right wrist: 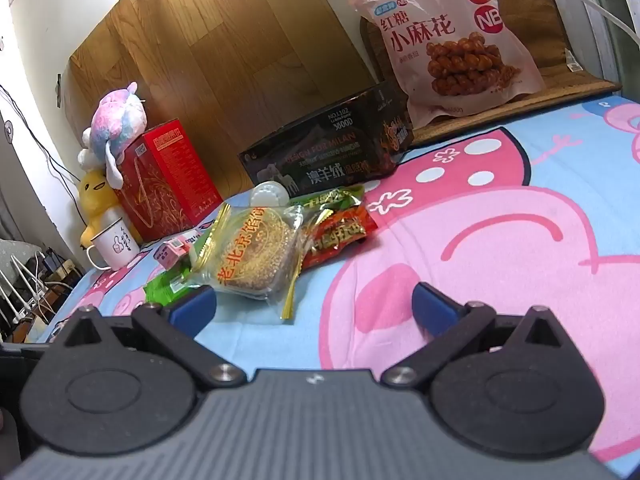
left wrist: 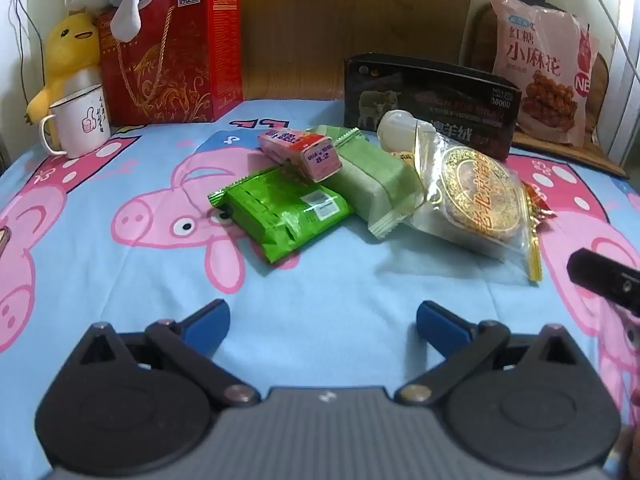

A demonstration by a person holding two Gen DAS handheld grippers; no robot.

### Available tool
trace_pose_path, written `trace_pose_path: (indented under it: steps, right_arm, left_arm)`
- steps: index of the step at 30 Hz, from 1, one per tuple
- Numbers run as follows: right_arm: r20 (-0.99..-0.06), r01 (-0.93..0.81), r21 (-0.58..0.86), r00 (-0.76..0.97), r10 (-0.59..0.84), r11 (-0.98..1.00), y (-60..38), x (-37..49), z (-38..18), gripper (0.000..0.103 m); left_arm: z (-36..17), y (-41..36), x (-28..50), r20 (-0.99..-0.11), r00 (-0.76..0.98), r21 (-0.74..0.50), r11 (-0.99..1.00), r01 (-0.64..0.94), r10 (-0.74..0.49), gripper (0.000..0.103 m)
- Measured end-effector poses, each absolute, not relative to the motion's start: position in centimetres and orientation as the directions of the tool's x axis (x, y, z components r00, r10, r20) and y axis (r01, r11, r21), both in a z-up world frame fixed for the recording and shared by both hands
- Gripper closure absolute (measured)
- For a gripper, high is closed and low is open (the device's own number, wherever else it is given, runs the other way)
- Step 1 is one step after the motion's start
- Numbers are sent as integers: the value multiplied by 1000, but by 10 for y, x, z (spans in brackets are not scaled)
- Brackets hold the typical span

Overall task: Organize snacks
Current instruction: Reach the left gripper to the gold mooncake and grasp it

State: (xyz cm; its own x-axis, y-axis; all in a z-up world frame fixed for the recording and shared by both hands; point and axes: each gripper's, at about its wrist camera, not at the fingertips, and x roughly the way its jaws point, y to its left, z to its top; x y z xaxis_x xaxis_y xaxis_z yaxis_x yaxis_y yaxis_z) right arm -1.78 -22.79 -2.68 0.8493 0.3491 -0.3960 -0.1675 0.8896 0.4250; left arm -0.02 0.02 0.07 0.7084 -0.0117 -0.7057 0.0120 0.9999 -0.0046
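A pile of snacks lies on the pig-print sheet: a bright green packet, a pale green wrapped bar, a small pink box on top of them, a clear-wrapped mooncake, a white jelly cup and a red packet. My left gripper is open and empty, short of the pile. My right gripper is open and empty, just right of the mooncake; part of it shows in the left wrist view.
A black box lies behind the pile. A large pink snack bag leans at the back right. A red gift box, plush toys and a white mug stand at the back left.
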Motion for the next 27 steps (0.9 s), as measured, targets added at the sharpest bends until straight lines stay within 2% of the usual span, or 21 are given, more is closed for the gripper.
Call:
trace_pose_path:
  steps: [9,11,16,18,20,24,26,27]
  right_arm:
    - [-402,-173,428,842,359,887,-228,-16,-22,0]
    - [-383,-197,443,841,383,874,-231,-12,-20,1]
    - [-322,-288,362,854,409,887,-221,13,8,5]
    - [-318,-329,329,844,432,885,-217,33,17,8]
    - [-352,-350,325,817,456,878,-211,57,20,18]
    - [-428,-396,327,748,508,858,-194,94,13,29]
    - [-475,-429,304,706,526,851,-183,101,8,38]
    - [-501,-449,300,677,540,842,-179,102,4,39]
  left_arm:
    - [0,21,-15,-654,746,-87,993,86,-122,0]
    - [-2,29,-20,-623,765,-127,986,104,-161,0]
    - [-3,32,-21,-615,764,-139,981,135,-192,0]
    - [-2,34,-23,-616,762,-141,980,141,-199,0]
    - [-2,36,-25,-615,763,-143,979,142,-201,0]
    - [-1,46,-28,-606,768,-150,978,145,-207,1]
    - [2,54,-29,-598,773,-160,977,144,-212,7]
    - [3,58,-29,-595,774,-164,976,143,-214,10]
